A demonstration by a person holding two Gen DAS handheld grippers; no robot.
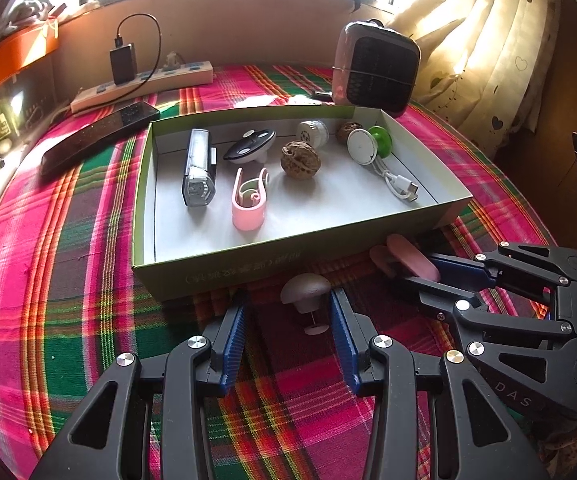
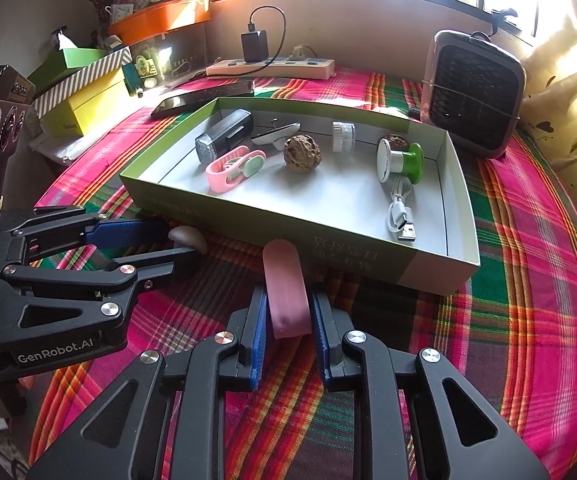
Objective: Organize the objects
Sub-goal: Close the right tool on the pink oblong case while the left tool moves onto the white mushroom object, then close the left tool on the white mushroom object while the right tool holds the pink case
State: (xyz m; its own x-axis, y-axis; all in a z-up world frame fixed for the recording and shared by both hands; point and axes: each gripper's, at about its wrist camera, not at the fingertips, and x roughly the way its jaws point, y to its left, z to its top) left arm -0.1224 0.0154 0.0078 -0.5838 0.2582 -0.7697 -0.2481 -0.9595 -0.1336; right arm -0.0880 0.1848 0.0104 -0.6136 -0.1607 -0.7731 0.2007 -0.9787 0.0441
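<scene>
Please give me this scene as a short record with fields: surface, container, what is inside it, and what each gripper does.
surface: plaid cloth
container: open box
inside: flashlight, pink clip, walnut, spool, cable
left gripper: jaws around mushroom knob, not pressing
right gripper: shut on pink piece
both items: outside the box, at its near wall

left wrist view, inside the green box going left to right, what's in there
silver-black rectangular bike light → pink U-shaped clip → brown wrinkled walnut → white-and-green cable spool → white USB cable
</scene>
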